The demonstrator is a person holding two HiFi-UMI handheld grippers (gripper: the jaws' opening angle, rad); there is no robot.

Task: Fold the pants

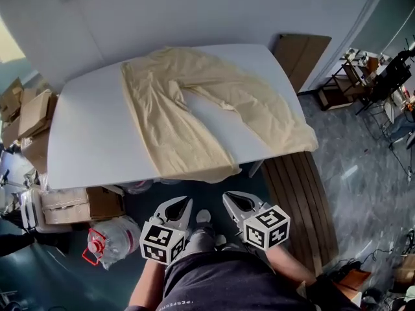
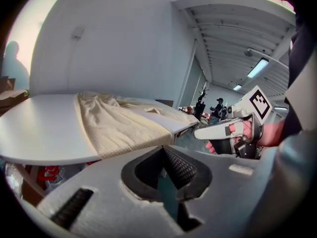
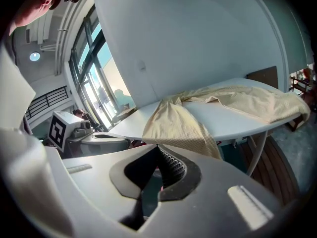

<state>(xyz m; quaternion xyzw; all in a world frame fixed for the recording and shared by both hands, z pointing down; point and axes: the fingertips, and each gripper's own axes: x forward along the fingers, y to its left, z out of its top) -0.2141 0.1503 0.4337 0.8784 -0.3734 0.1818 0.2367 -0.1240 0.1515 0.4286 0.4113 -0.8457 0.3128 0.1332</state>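
Note:
Beige pants (image 1: 194, 109) lie spread on the white table (image 1: 91, 141), waistband at the far side, legs splayed apart toward me. The left leg's cuff (image 1: 201, 170) droops over the near edge; the right leg's cuff (image 1: 301, 138) hangs off the right edge. Both grippers hover below the near edge, short of the table. My left gripper (image 1: 187, 201) is shut and empty, and so is my right gripper (image 1: 227, 195). In the left gripper view the jaws (image 2: 162, 148) meet in front of the pants (image 2: 124, 123). The right gripper view shows its jaws (image 3: 158, 146) closed below the cuff (image 3: 181, 128).
Cardboard boxes (image 1: 32, 115) are stacked left of the table. A clear water jug with a red handle (image 1: 110, 238) stands on the floor at lower left. A slatted wooden board (image 1: 305, 193) lies at the right. Another cardboard sheet (image 1: 301, 54) leans against the far wall.

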